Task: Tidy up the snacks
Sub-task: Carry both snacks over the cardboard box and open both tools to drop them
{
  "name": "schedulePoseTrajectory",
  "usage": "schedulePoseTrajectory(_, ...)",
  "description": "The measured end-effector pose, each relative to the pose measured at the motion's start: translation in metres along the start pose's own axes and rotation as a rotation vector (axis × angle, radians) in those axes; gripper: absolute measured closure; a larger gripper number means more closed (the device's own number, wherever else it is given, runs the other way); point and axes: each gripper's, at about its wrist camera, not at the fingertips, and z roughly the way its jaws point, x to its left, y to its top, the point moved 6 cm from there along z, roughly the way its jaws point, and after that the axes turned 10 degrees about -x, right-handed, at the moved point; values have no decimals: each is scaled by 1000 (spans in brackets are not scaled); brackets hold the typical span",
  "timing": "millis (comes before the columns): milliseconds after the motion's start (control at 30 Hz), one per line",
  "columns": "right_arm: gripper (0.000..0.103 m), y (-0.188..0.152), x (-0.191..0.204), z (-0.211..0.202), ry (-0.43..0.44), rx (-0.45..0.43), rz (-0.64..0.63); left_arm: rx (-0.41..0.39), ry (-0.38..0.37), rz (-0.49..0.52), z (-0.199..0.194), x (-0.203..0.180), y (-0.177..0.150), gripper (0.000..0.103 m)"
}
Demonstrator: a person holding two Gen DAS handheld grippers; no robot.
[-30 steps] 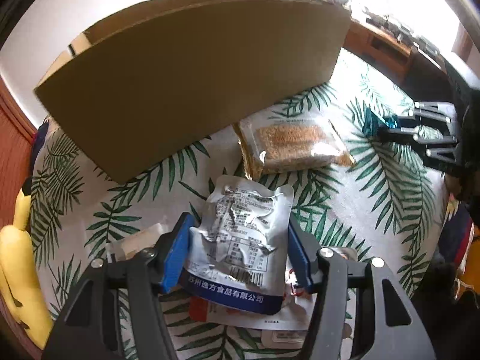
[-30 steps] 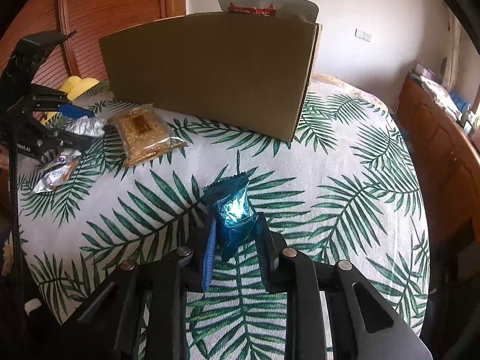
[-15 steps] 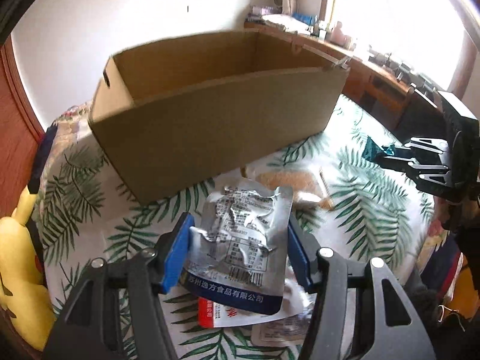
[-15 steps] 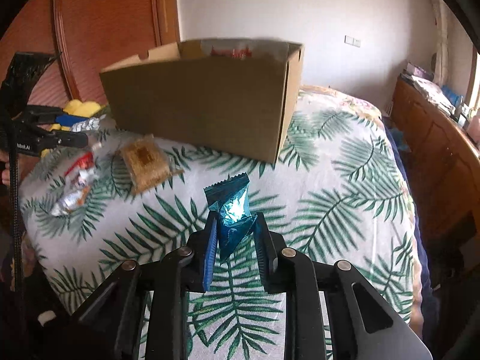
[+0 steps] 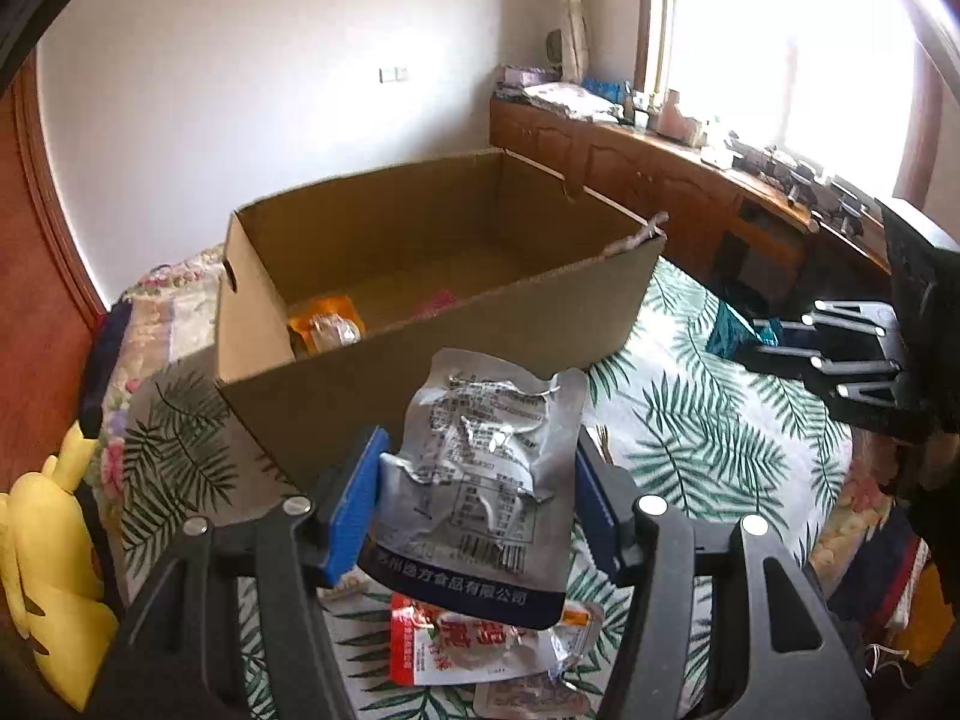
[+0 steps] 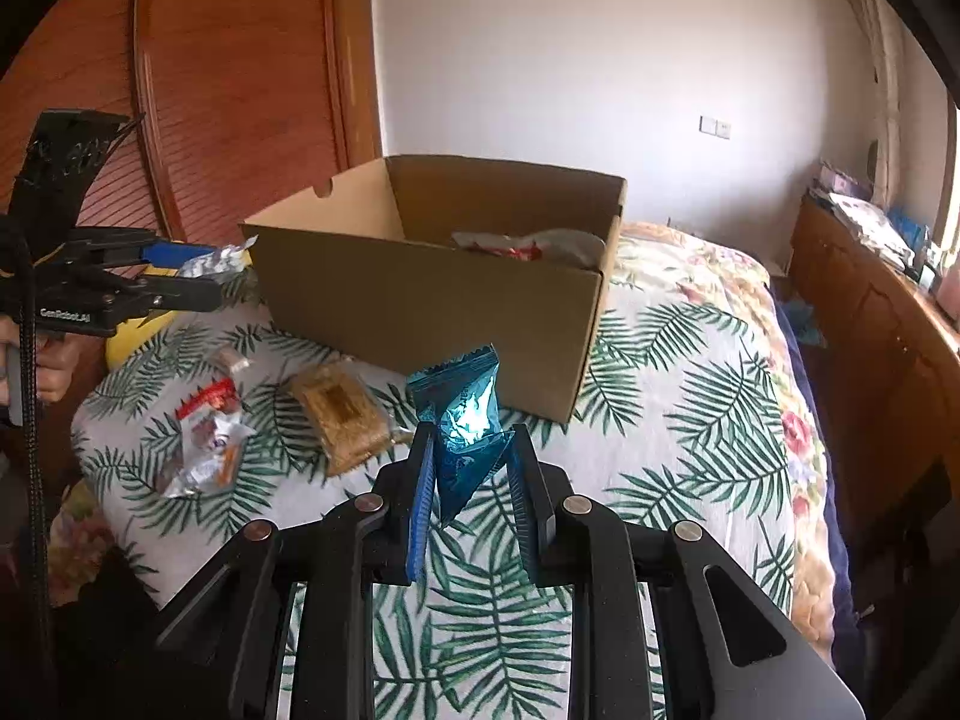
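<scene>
Both loads now ride higher than a second ago, left gripper [image 5: 477, 504] pinching a crinkled silver foil pouch [image 5: 480, 480], right gripper [image 6: 471, 468] pressed on a shiny blue wrapper [image 6: 465, 420], open brown cardboard box [image 6: 432, 294] ahead and below them, probably ready for dropping in.

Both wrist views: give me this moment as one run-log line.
left gripper: shut on silver pouch | right gripper: shut on blue packet | box: open, some snacks inside | three packets on cloth

Both hand-held grippers [image 5: 474, 504] [image 6: 471, 474] (raised) clamped
</scene>
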Motion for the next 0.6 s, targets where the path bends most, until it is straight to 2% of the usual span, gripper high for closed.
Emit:
schedulePoseTrajectory(167,81,8,7,-2,11,-14,0,-50,18,-13,-4,0,14,44)
schedulePoseTrajectory(600,81,40,18,-1,20,-60,-11,-110,85,-48,9,18,57,44)
